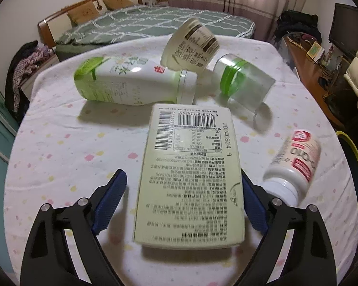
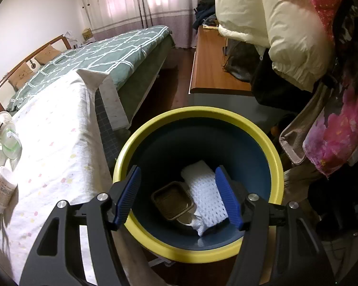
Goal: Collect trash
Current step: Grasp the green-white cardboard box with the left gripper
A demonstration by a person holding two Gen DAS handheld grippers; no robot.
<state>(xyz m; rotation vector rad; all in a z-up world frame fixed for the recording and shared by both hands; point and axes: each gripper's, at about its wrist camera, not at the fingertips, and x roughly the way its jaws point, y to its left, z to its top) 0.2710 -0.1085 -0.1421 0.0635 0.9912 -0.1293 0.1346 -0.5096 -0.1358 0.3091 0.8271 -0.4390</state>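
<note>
The table (image 1: 59, 143) is covered with a white cloth, slightly wrinkled, printed with small pastel dots. A round bin (image 2: 198, 116) stands beside it on the floor: smooth plastic, dark blue inside, with a thick yellow rim.

On the cloth lies the remaining trash. The largest piece is a flat rectangular carton (image 1: 191, 178), pale green card printed with barcodes and dense text, lying face down. Behind it a white and green plastic bottle (image 1: 131, 81) lies on its side, with a wide white cap. A cream paper cup (image 1: 189, 45), tapered and labelled, leans tipped over against the bottle's neck. A clear plastic cup (image 1: 243, 78) with a green band lies on its side just beside them. A small white bottle (image 1: 296, 164) with a red label lies on its side to the right of the carton.

Inside the bin rest a white foam net sleeve (image 2: 205, 190), open-meshed and soft, and a small square brown tray (image 2: 173, 200), ribbed on its floor.

The left gripper (image 1: 183, 200) straddles the carton with ribbed blue pads (image 1: 112, 200). The right-hand pad is at the carton's edge; a gap remains on the other side, so the carton is not clamped.

The right gripper (image 2: 186, 195) hangs above the bin mouth, jaws apart and empty.
</note>
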